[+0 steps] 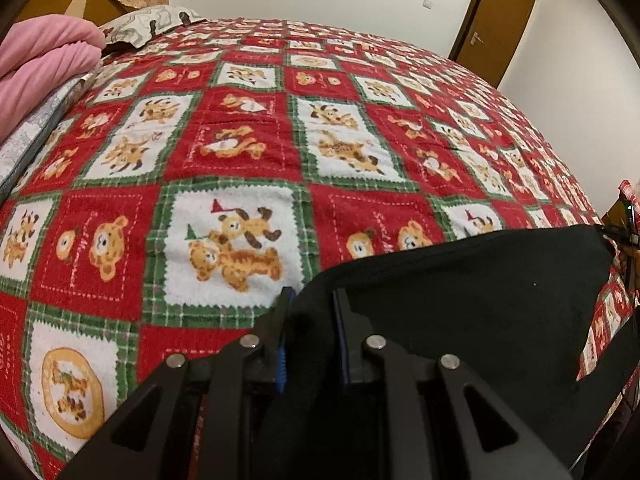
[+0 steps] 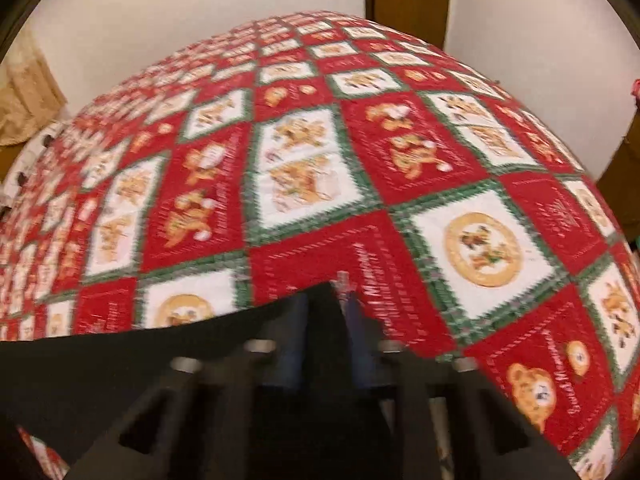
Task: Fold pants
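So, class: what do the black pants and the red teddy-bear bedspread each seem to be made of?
Black pants: seemingly a soft, matte knit or fleece; no sheen, and they drape limply between the grippers.
Red teddy-bear bedspread: probably terry or flannel-like printed cloth; its surface looks fuzzy and napped.

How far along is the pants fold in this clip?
Early. In hand: the left hand-held gripper and right hand-held gripper each pinch the black pants, stretched between them above the bedspread. No finished fold shows; laying down and folding remain.

Bedspread (image 1: 248, 128) open ahead; pink blanket (image 1: 44, 68), pillow (image 1: 148, 24) crowd far-left corner.
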